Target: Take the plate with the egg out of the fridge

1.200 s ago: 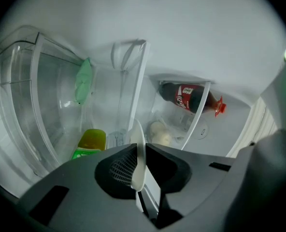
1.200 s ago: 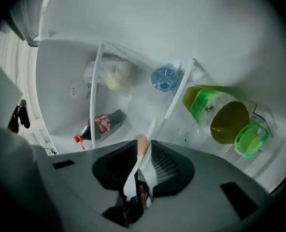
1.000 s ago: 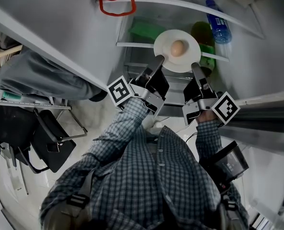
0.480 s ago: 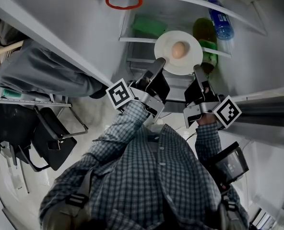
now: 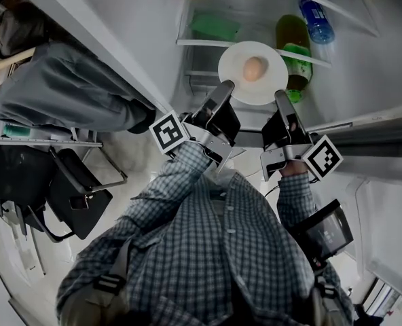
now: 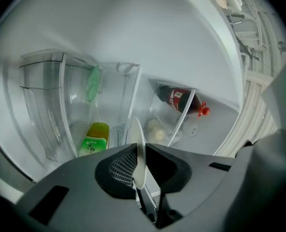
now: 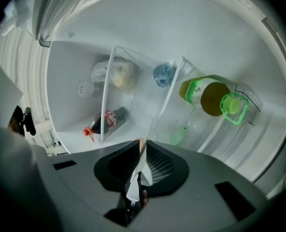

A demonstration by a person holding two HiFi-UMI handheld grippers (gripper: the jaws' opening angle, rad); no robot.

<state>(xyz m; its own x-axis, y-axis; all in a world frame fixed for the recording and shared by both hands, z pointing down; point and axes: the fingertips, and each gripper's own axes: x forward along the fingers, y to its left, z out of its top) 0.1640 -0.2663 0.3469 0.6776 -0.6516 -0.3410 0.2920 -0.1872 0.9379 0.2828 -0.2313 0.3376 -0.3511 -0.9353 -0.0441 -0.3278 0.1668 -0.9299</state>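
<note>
clamping opposite plate (image 5: 238,88) edges, left claw (image 5: 223,91) and right claw (image 5: 280,99) sit near shelf rim (image 5: 201,43).

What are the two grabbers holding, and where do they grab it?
Both hold the white plate with the egg on it. The left gripper pinches its near-left rim, the right gripper its near-right rim.

The left arm (image 5: 177,182) and the right arm (image 5: 290,190) reach forward side by side, both in checked sleeves. The left gripper (image 5: 223,90) points ahead and leans a bit to the right. Its fingers (image 6: 119,166) squeeze the near left edge of the plate (image 5: 269,87). The right gripper (image 5: 280,99) points ahead and leans a bit to the left. Its fingers pinch the plate's near right edge. Both wrists are held level with each other.
</note>
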